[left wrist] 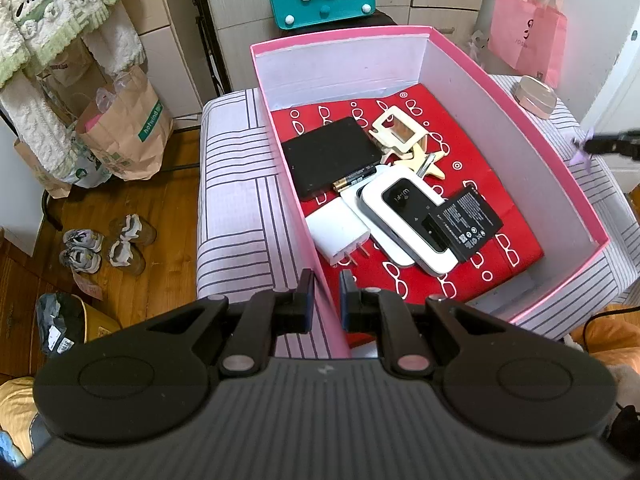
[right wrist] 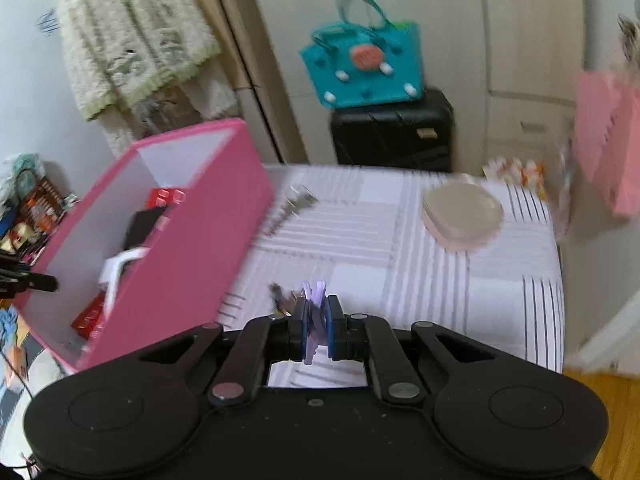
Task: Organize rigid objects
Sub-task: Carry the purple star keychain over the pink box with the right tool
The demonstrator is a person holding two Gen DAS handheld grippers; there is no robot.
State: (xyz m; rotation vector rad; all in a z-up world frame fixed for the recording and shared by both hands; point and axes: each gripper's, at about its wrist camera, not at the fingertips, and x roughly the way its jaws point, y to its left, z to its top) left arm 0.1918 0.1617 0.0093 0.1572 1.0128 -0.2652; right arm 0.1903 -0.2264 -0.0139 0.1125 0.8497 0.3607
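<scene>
A pink box (left wrist: 304,216) with white inner walls sits on the striped table. On its red lining lie a black case (left wrist: 330,156), a wooden piece (left wrist: 400,134), a white charger (left wrist: 340,236), a white Wi-Fi router (left wrist: 404,212) and a black battery (left wrist: 466,220). My left gripper (left wrist: 326,286) is shut on the box's near left wall. My right gripper (right wrist: 316,316) is shut on a purple keychain charm (right wrist: 314,300) with keys hanging beside it, above the table right of the box (right wrist: 192,232). It also shows at the right edge of the left wrist view (left wrist: 588,146).
A beige round case (right wrist: 462,214) lies far right on the table (right wrist: 400,264); a bunch of keys (right wrist: 292,208) lies beside the box. A teal bag (right wrist: 364,64) tops a black suitcase behind. Pink bag (left wrist: 528,32), paper bags (left wrist: 120,132) and shoes (left wrist: 104,246) are around.
</scene>
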